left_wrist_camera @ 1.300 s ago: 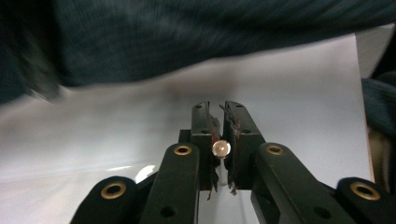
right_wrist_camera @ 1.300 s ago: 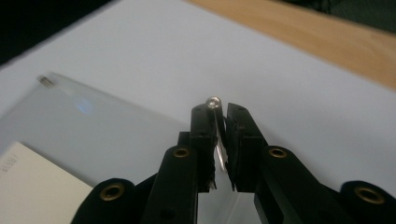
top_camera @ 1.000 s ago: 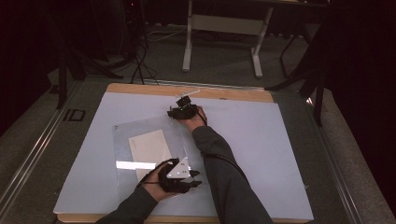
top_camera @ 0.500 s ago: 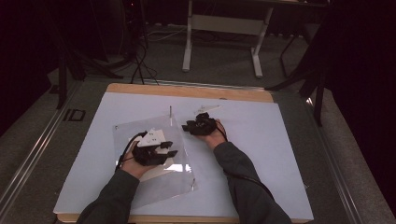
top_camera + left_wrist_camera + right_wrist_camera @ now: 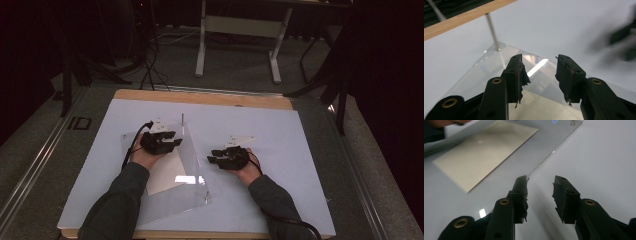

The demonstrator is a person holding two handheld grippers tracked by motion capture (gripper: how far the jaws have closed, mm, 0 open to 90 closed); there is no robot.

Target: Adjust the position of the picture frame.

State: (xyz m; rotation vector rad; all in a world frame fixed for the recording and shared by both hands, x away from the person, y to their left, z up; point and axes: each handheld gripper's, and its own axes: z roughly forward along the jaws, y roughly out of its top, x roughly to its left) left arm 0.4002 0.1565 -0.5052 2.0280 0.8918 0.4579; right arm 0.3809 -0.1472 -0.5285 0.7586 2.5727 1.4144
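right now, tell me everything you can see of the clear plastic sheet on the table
The clear plastic sheet is a flat, transparent, glossy panel with straight edges, lying on the white table top toward the left. A cream paper shows through it, and a bright glare patch sits near its middle. A thin metal pin stands upright at its far corner. The left hand-held gripper hangs over it, jaws open; whether it touches the sheet cannot be told.

Dim surroundings, bright table (image 5: pixel 300 150), glare, motion blur
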